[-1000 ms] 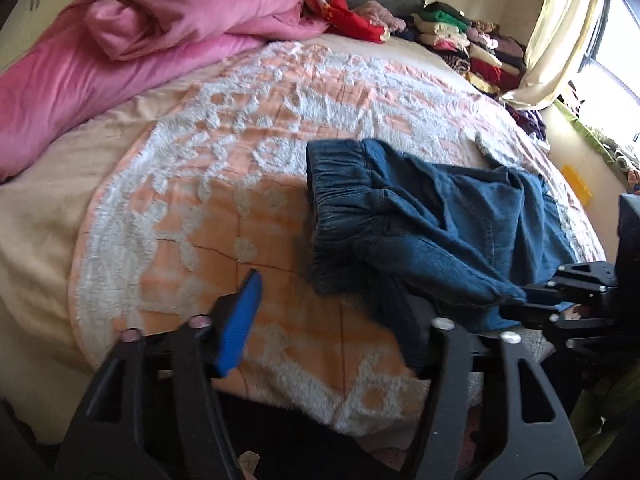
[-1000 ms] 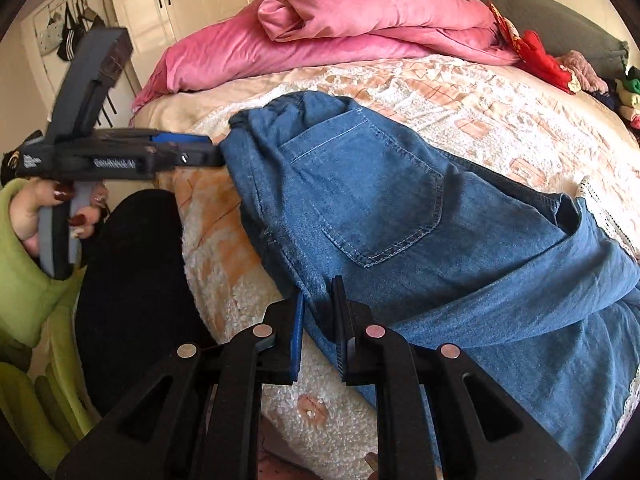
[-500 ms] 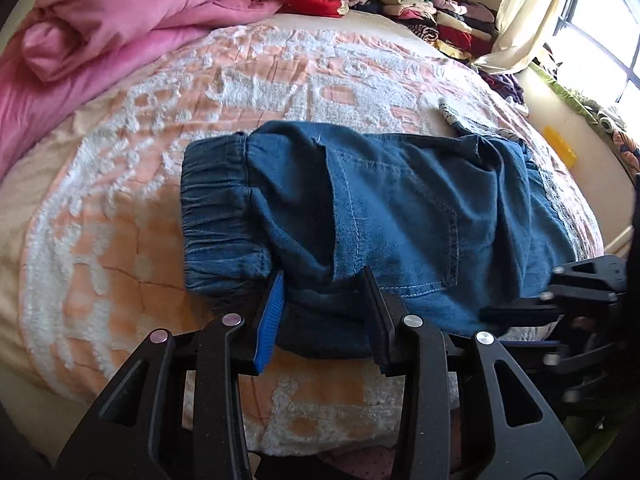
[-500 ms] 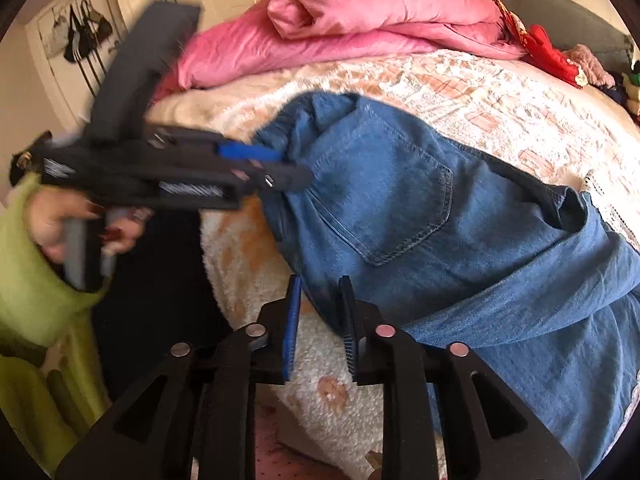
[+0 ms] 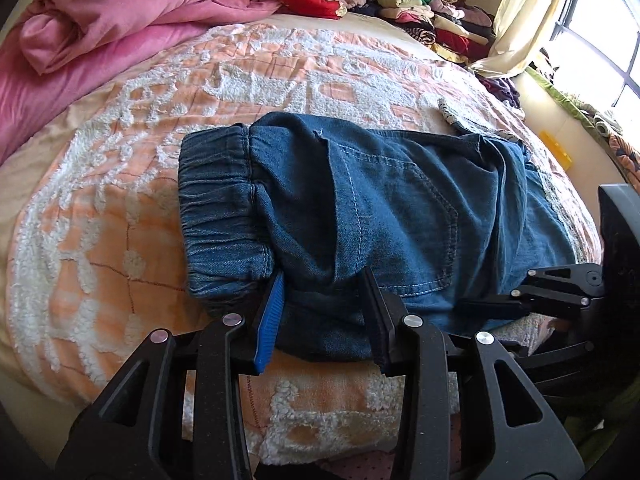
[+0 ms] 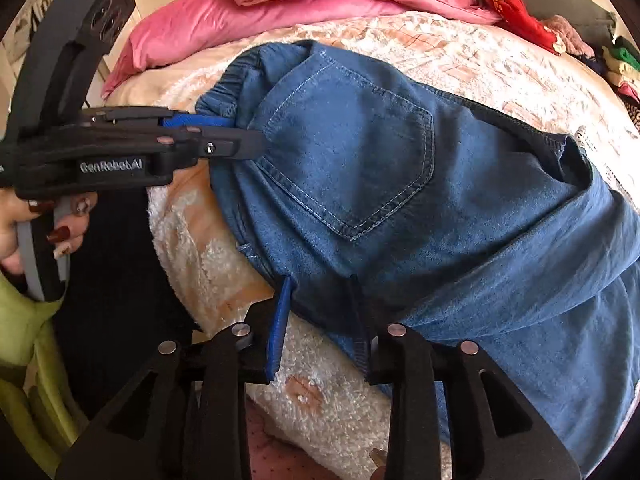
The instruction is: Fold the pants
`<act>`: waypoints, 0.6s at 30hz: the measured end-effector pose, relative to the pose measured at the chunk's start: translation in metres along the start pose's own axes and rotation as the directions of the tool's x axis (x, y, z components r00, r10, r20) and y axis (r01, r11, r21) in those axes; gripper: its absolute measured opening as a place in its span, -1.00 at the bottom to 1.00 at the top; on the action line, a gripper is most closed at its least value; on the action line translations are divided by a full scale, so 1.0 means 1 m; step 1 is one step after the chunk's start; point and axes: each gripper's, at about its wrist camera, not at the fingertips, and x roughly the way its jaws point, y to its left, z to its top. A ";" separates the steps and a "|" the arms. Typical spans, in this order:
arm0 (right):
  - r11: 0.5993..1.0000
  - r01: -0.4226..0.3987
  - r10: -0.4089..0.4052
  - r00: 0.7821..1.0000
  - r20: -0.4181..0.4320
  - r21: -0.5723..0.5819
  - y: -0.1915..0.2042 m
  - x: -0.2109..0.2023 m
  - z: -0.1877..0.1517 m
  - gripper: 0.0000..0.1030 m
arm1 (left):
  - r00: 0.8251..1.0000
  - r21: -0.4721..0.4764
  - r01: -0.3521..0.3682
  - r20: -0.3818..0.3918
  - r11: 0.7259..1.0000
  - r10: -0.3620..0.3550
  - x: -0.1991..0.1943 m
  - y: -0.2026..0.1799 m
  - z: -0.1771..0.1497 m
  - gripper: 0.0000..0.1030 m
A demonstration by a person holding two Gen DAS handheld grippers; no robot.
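Since a moment ago the right claw has spread from nearly closed to wide apart, and the left claw has come in from open bedspread; each now straddles the near edge of the jeans without pinching. The jeans lie folded on the bed just ahead of both claws, elastic waistband to the left. Beyond them sit a pink duvet and stacked clothes.

Your left gripper holds its jaws parted, denim bunched between them. Your right gripper likewise: jaws apart, straddling a fabric fold.
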 end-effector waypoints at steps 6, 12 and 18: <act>0.999 -0.030 0.027 0.996 0.083 0.030 -0.010 -0.030 0.002 -0.19 | 1.000 -0.017 0.003 0.020 1.000 -0.003 -0.011 -0.001 0.002 -0.41; 0.994 0.010 -0.028 0.984 0.174 0.107 -0.038 -0.067 0.002 -0.05 | 0.998 -0.021 -0.013 0.067 1.000 0.014 -0.033 -0.005 0.006 -0.27; 0.979 0.060 -0.105 0.968 0.229 0.195 -0.068 -0.094 -0.005 0.12 | 0.995 -0.009 -0.018 0.102 1.000 0.018 -0.050 -0.016 0.013 -0.05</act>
